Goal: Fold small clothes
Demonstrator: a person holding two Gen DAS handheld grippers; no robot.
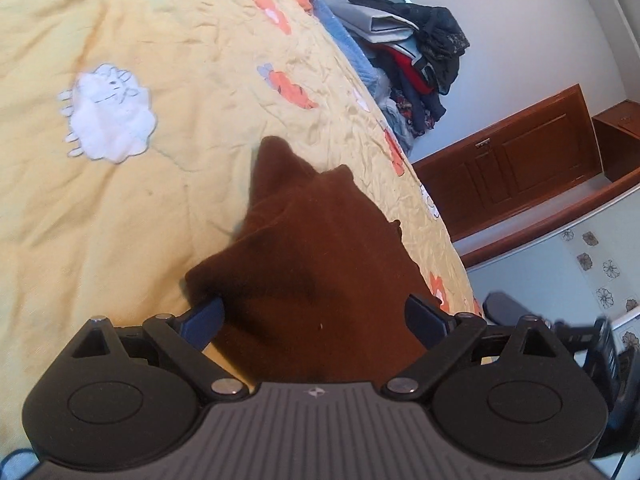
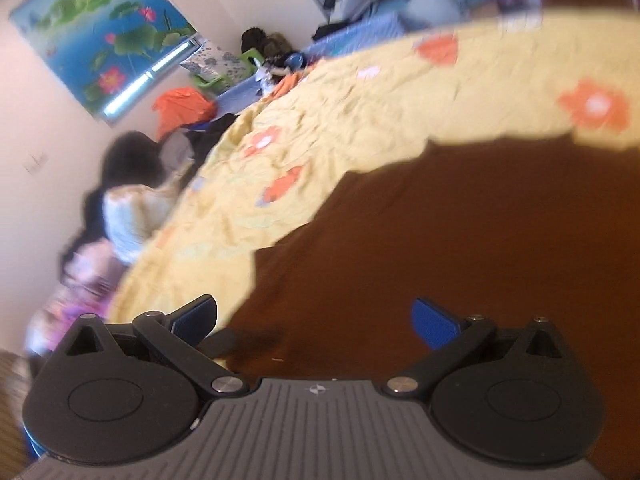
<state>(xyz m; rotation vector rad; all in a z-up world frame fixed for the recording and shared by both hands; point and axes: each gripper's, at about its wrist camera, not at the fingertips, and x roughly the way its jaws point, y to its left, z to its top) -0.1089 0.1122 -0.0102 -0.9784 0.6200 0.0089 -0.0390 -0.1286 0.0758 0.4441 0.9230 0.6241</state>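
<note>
A brown garment lies rumpled on the yellow quilt, between the spread fingers of the left gripper. The right gripper also gapes wide, grasping nothing, over the same cloth.

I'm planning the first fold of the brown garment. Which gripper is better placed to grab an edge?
Left, likely. The left gripper has open jaws astride the brown garment, its corner edge in clear view. The right gripper sits over flat cloth, blurred.

Yellow quilted bed; brown garment on it.

matt brown cloth garment, crinkled yellow bedspread
</note>
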